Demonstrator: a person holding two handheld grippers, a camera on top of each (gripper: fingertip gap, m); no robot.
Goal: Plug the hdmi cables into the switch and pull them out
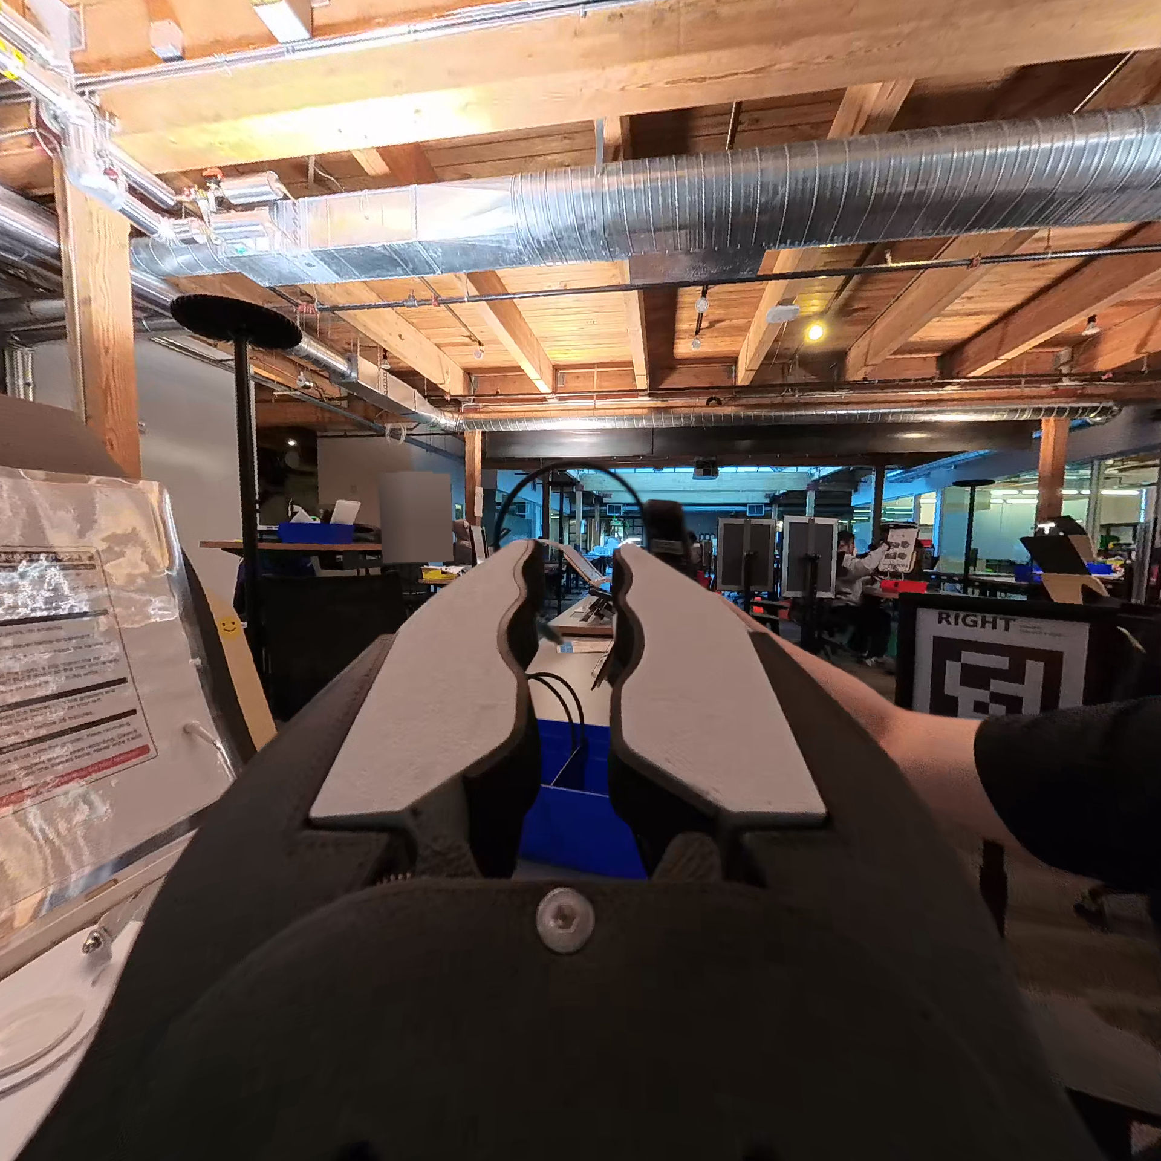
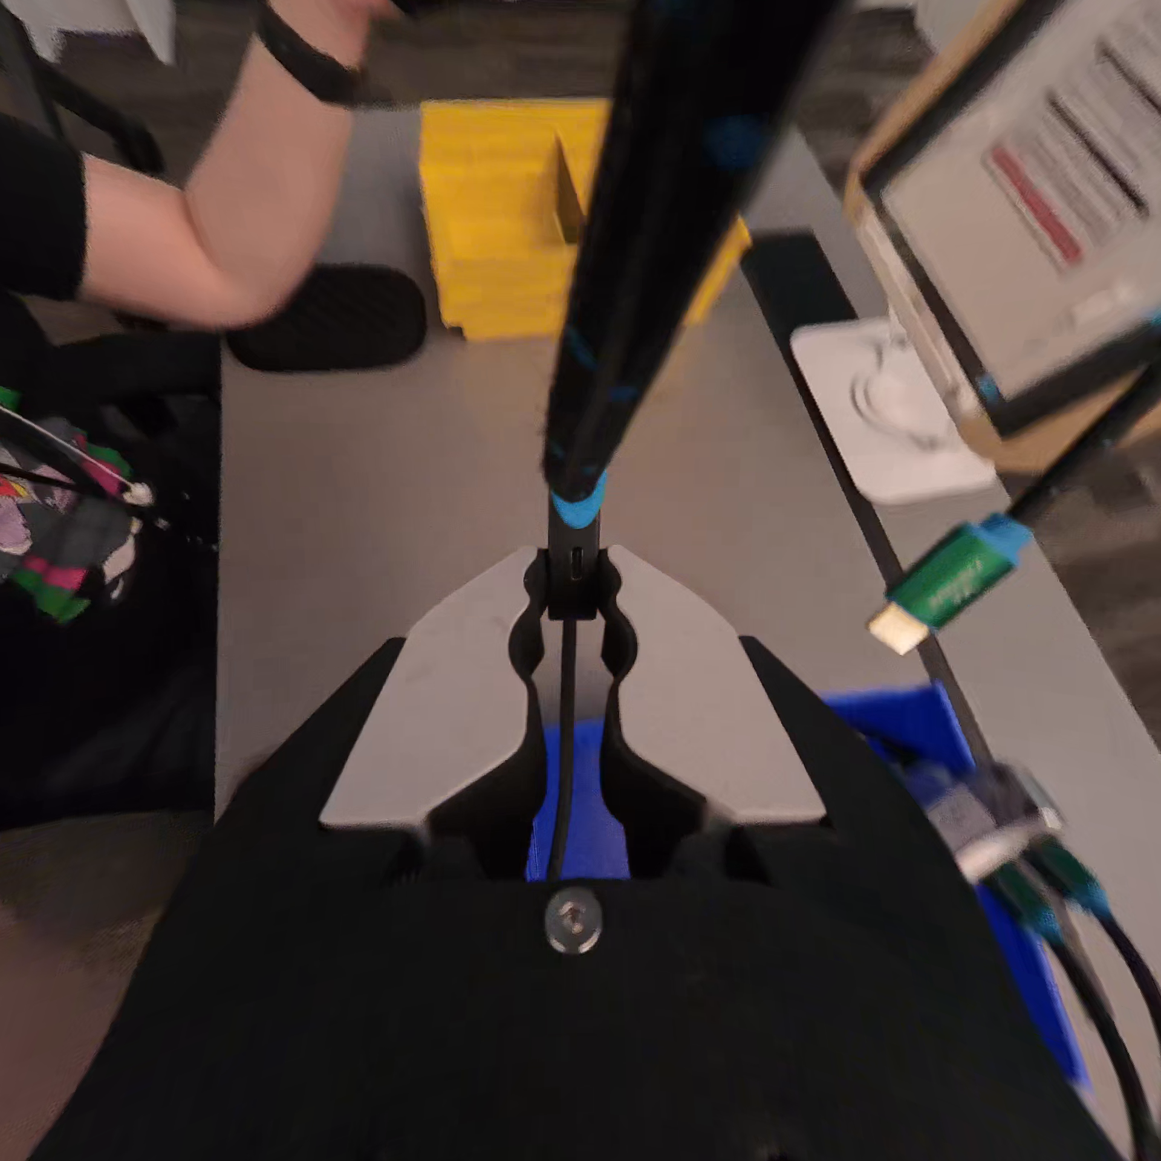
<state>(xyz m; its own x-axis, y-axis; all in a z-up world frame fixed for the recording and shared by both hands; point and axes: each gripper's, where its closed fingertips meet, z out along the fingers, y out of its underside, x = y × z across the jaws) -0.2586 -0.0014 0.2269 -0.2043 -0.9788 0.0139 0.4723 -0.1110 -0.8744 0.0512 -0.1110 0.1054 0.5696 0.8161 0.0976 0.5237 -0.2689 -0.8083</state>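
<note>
My right gripper (image 2: 573,565) is shut on a slim black box (image 2: 575,581) with a small port on its edge, probably the switch. A thick black cable with blue flecks (image 2: 634,283) and a blue collar runs up from it. A thin black cord (image 2: 565,722) hangs below, between my fingers. A green HDMI plug (image 2: 942,584) with a gold tip hangs free at the right. More green plugs (image 2: 1030,879) lie blurred by a silver piece lower right. My left gripper (image 1: 581,553) points out into the room, slightly open and empty. A black cable (image 1: 565,470) arcs beyond its tips.
A blue bin (image 2: 892,722) sits under the grippers and also shows in the left wrist view (image 1: 578,823). A yellow bin (image 2: 496,213) stands farther along the grey table (image 2: 377,502). A sign stand (image 2: 1018,207) on a white base (image 2: 879,408) is at the right. A person's arm (image 2: 239,220) is at the left. There is about 35 centimetres between the tips of the two grippers.
</note>
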